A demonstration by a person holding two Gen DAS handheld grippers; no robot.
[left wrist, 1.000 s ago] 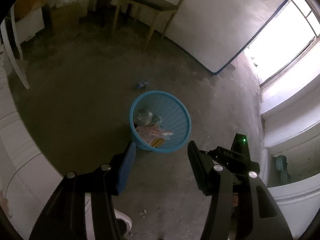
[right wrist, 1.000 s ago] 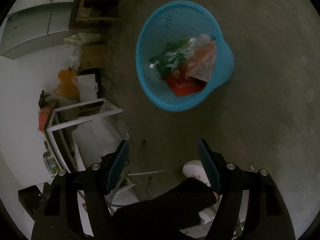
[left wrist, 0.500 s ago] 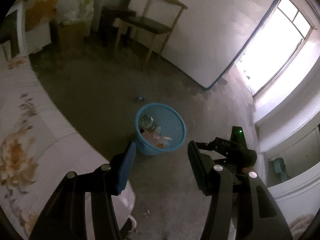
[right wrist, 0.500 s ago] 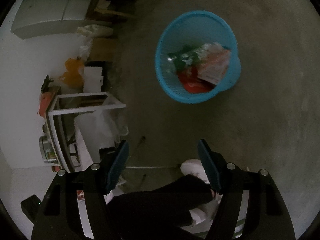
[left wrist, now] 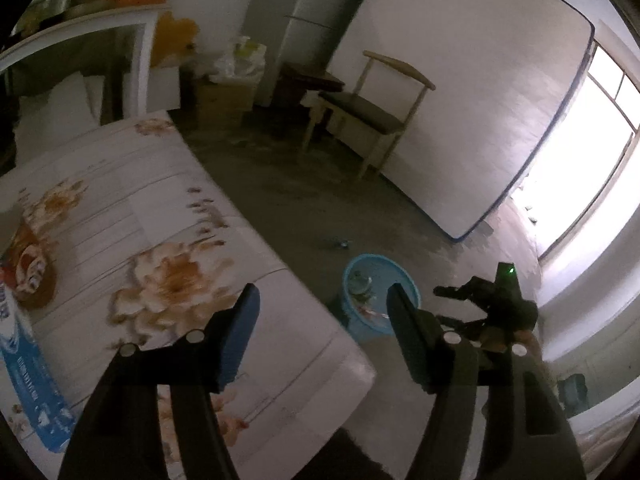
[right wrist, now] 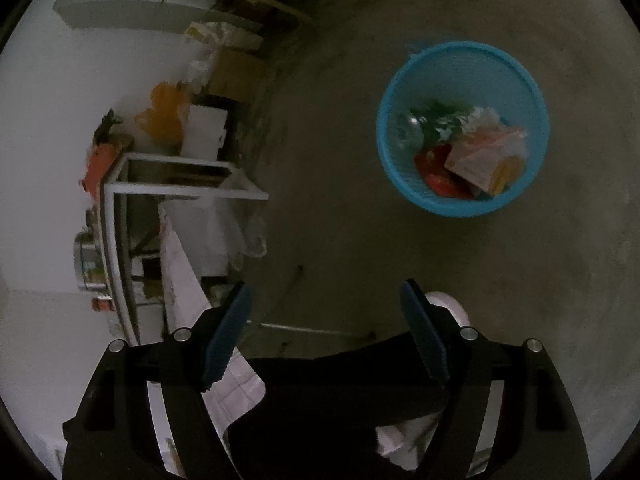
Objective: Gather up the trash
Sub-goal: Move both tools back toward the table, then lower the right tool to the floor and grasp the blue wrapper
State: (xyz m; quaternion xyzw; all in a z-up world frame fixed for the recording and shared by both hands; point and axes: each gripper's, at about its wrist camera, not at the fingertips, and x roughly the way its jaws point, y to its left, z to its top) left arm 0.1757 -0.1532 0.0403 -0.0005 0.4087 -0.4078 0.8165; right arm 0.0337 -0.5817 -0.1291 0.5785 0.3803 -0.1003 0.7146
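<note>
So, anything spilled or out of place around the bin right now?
One thing: a small bluish scrap lies on the bare floor just beyond the blue basket, not in it. The basket stands upright with wrappers and a clear bottle inside, nothing spilling over its rim. A blue packet also lies on the floral tabletop.

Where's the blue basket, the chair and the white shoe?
blue basket (right wrist: pixel 532 92): right wrist view, inner wall.
chair (left wrist: pixel 362 114): left wrist view, dark seat.
white shoe (right wrist: pixel 446 304): right wrist view, toe.

Your left gripper (left wrist: pixel 322 330): black frame, blue pads, silver screws | right gripper (right wrist: pixel 326 328): same | you wear a black trouser leg (right wrist: pixel 340 408), white shoe (right wrist: pixel 446 306).
</note>
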